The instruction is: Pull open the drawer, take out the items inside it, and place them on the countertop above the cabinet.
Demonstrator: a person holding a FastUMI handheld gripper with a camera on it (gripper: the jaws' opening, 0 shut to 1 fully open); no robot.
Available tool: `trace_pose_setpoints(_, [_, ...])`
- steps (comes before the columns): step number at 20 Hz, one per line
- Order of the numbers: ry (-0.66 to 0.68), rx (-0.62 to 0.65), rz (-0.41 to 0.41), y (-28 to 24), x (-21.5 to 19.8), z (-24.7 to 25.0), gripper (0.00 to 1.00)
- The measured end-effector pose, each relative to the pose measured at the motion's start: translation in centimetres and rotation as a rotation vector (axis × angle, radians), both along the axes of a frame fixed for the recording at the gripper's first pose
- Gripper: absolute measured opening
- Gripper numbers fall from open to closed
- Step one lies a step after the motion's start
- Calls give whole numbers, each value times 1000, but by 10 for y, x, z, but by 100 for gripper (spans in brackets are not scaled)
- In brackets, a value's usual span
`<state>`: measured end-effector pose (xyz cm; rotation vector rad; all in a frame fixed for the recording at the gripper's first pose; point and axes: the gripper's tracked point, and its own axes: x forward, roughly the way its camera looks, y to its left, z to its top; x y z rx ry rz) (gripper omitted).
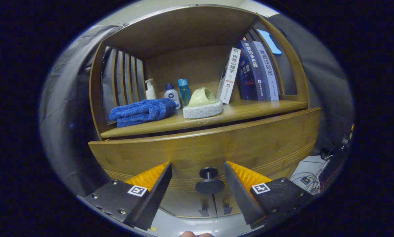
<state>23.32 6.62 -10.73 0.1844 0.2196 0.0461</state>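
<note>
1. Drawer point(203, 149) — wooden front, shut flush under the countertop point(249, 110). Its round dark knob point(209, 180) sits low at mid-front, just ahead of the fingers and in line with the gap between them.
2. Gripper point(197, 172) — released, fingers spread wide to either side of the knob, neither one touching it.
3. Handling, as a guess: the knob is small, hard and probably smooth. Best taken around its narrow stem behind the rim, so the pads cannot slide off on the pull. The wooden drawer looks stiff and fairly heavy; expect some drag, so pull straight and level.
4. Contents of the drawer are hidden — weight and softness unknown.
5. Countertop above already carries a folded blue towel point(141, 112), a pale green object on a white pad point(202, 103), three small bottles point(170, 92) behind them, and books point(249, 72) leaning at the far end. Bare wood shows along the front edge.
6. Below the drawer, two cabinet doors point(213, 204) with small handles.
</note>
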Motion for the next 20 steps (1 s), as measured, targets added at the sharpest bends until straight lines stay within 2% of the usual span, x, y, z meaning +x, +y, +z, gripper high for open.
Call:
trace_pose_setpoints(8, [-6, 15, -2, 1, 27, -2, 99])
trace_pose_setpoints(20, [-17, 37, 4, -2, 28, 0, 99])
